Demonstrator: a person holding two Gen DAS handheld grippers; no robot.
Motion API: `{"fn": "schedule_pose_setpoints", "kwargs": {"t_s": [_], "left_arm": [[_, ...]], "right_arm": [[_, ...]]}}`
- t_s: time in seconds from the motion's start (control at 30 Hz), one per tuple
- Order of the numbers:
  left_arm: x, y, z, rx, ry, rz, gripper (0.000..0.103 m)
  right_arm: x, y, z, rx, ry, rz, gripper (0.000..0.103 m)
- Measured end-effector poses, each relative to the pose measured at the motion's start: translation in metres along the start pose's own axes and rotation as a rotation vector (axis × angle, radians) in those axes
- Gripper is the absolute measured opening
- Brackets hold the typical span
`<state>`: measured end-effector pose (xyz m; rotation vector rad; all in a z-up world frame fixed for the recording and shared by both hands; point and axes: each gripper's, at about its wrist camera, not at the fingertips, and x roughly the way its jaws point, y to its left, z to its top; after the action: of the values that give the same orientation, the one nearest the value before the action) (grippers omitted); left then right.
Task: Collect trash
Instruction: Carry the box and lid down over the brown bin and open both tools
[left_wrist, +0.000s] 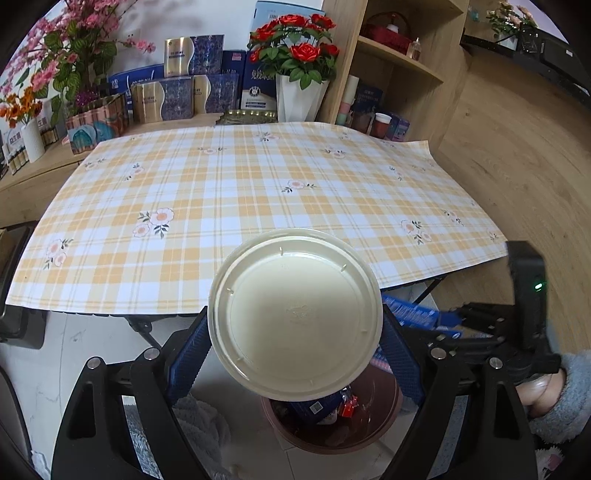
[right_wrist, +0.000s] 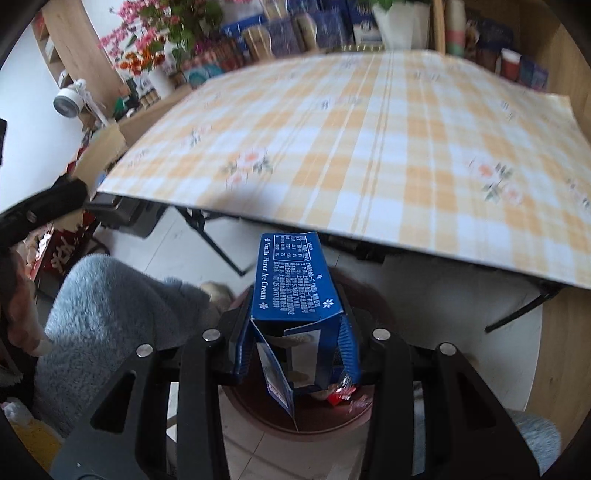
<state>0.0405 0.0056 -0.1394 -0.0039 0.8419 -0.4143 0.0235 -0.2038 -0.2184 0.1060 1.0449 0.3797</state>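
Trash is in both our tongs above the brown bin (left_wrist: 332, 428) beside the table (left_wrist: 258, 192): left gripper (left_wrist: 295, 347) clamps the cream lid (left_wrist: 295, 314) edgewise, right gripper (right_wrist: 295, 354) pinches the blue ice-cream carton (right_wrist: 291, 280), apparently positioned for dropping.

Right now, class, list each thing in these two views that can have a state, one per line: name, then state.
Cream plastic lid: gripped at its rim, above the bin.
Left claw: shut on the lid, spread wide.
Blue ice cream carton: empty, end flaps open, held above the bin.
Right claw: shut on the carton.
Brown bin: uncovered, trash already inside.
Checked tablecloth: lying flat on the table.
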Motion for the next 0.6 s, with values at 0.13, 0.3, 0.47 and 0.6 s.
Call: {"fn": "schedule_pose_setpoints", "kwargs": {"t_s": [0.13, 0.3, 0.47, 0.6], "left_arm": [[0.006, 0.0, -0.002, -0.001, 0.011, -0.002, 0.084], [0.017, 0.0, -0.005, 0.009, 0.032, -0.004, 0.084], [0.031, -0.005, -0.008, 0.038, 0.066, -0.009, 0.084], [0.046, -0.013, -0.015, 0.087, 0.103, -0.016, 0.084]], "right_arm": [[0.023, -0.004, -0.003, 0.017, 0.071, -0.019, 0.044], [0.029, -0.014, -0.003, 0.079, 0.073, -0.016, 0.075], [0.005, -0.018, 0.009, 0.063, -0.01, -0.045, 0.092], [-0.018, -0.024, 0.021, 0.069, -0.091, -0.079, 0.095]]}}
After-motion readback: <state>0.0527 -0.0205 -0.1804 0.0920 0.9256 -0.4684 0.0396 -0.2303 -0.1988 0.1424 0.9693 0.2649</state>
